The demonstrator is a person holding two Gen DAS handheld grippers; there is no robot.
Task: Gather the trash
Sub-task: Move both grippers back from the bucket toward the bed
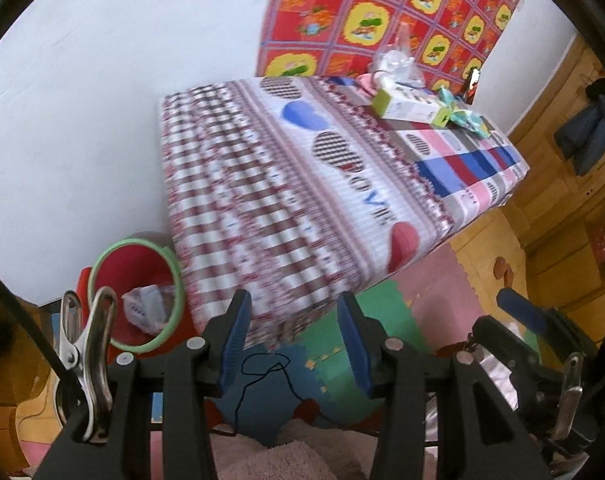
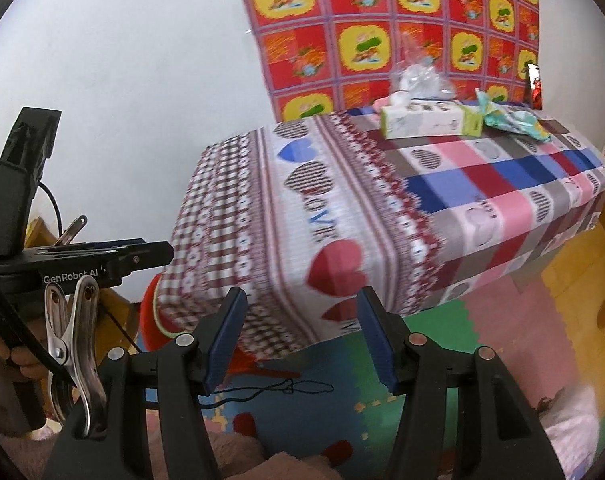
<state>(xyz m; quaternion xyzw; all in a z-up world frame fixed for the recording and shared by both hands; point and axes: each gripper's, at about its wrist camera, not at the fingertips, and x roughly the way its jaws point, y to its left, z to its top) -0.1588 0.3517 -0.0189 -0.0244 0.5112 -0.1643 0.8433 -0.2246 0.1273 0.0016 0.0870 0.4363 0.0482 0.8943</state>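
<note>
My left gripper (image 1: pixel 294 340) is open and holds nothing; it hangs over the floor before the near end of a table (image 1: pixel 302 200) covered in a heart-patterned cloth. Left of it stands a red bin with a green rim (image 1: pixel 138 292), a crumpled white wrapper (image 1: pixel 146 308) inside. At the table's far end lie a tissue box (image 1: pixel 410 104), a teal wrapper (image 1: pixel 466 116) and a clear plastic bag (image 1: pixel 394 64). My right gripper (image 2: pixel 302 340) is open and empty too, facing the same table (image 2: pixel 382 220). The tissue box (image 2: pixel 430 120), teal wrapper (image 2: pixel 510 120) and bag (image 2: pixel 418 78) lie far ahead. The bin (image 2: pixel 154 320) is mostly hidden by the cloth.
Coloured foam mats (image 1: pixel 382 312) cover the floor, with a thin black cord (image 1: pixel 270 372) lying on them. Wooden cabinets (image 1: pixel 562 220) with a dark jacket (image 1: pixel 590 128) stand to the right. A bright patterned cloth (image 2: pixel 382 40) hangs on the white wall. The left gripper's body (image 2: pixel 74 268) fills the right view's left side.
</note>
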